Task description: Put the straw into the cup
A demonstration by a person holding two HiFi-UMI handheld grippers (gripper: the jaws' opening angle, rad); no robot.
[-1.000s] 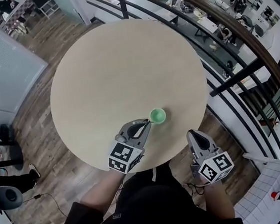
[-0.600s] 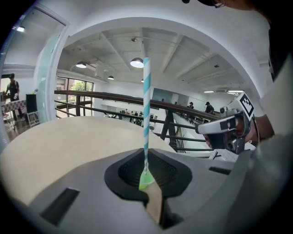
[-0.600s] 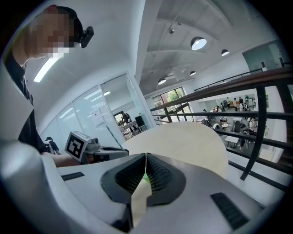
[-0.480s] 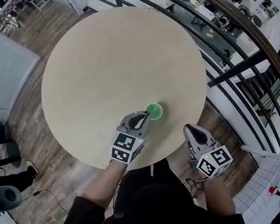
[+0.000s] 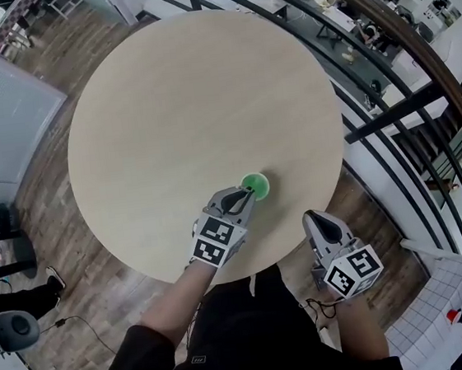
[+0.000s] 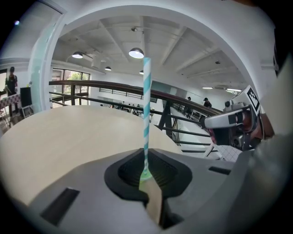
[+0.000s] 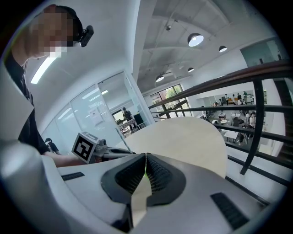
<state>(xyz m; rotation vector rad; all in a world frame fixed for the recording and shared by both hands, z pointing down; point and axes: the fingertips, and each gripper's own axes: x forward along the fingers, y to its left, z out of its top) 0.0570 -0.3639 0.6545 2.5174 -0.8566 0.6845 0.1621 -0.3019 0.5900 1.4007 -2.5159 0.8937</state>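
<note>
**Left tool [image 6: 145, 172] gripping a striped straw [image 6: 146, 109]**
Jaws narrow, clamped on the upright straw at the green cup [image 5: 255, 186] on the counter [image 5: 189, 110]; right tool [image 7: 145, 160] closed, empty.

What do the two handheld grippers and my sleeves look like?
Both the left gripper and right gripper are grey plastic shells tapering to a point, with black ribbed pads inside. Each carries a white cube printed with black square markers. The sleeves are black.
</note>
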